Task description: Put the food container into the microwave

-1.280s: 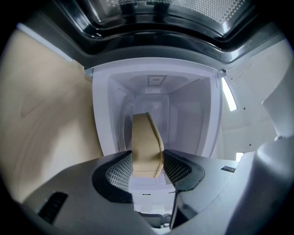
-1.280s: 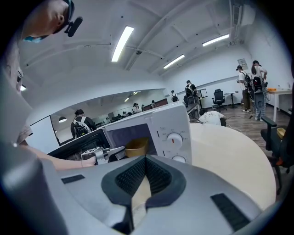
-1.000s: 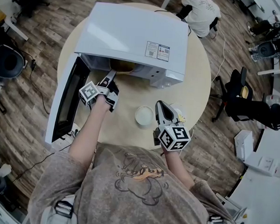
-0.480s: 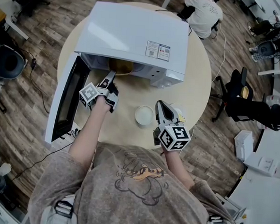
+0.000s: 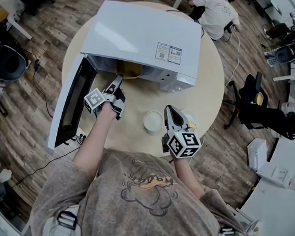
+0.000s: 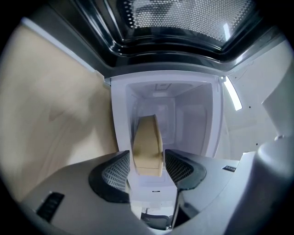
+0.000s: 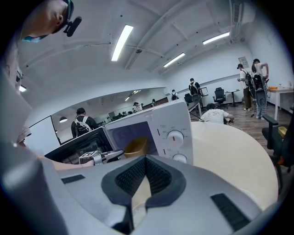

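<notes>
The tan food container (image 5: 127, 69) lies in the mouth of the white microwave (image 5: 142, 35), whose door (image 5: 71, 103) hangs open to the left. My left gripper (image 5: 118, 81) points into the cavity. In the left gripper view the container (image 6: 147, 140) fills the gap between the two pads (image 6: 115, 172), so the left gripper (image 6: 148, 167) looks shut on its near end. My right gripper (image 5: 169, 111) rests lower on the table, shut and holding nothing. The right gripper (image 7: 146, 158) looks at the microwave (image 7: 156, 133) and the container (image 7: 136, 147) from the front.
A white round dish (image 5: 153, 121) sits on the round table (image 5: 209, 94) just left of the right gripper. A person crouches on the floor (image 5: 216, 12) beyond the table. Office chairs (image 5: 260, 109) stand to the right.
Both grippers hold their places; only the head view has shifted slightly.
</notes>
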`<state>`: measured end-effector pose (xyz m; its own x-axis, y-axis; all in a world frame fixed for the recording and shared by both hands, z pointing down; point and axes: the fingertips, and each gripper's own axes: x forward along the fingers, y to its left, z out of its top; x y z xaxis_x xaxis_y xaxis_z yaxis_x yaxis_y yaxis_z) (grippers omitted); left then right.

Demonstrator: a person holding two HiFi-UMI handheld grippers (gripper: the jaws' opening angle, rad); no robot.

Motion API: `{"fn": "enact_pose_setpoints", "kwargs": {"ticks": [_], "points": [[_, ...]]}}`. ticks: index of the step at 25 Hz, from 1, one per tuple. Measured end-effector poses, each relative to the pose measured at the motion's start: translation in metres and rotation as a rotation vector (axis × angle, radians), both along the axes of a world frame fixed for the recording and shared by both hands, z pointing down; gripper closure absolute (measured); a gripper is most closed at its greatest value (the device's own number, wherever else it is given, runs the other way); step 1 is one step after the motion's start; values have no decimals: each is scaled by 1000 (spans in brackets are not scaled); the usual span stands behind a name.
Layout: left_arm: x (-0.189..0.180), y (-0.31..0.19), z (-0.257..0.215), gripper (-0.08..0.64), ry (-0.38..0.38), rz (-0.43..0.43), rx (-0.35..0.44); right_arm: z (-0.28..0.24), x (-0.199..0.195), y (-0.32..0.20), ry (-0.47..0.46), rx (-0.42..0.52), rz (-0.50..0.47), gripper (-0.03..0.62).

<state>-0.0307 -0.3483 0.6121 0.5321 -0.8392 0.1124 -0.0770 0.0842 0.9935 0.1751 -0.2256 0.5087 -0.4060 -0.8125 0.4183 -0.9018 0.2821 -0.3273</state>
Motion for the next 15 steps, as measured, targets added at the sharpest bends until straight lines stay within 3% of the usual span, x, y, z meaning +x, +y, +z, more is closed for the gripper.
{"fn": "enact_pose_setpoints", "kwargs": {"ticks": [9,15], "points": [[-1,19,-9,329,-47,17,60,1,-6,-2,-11,-1,-13,592],[1,24,-8,459,-58,20,59,0,-8,-2,-13,-2,-17,591]]}}
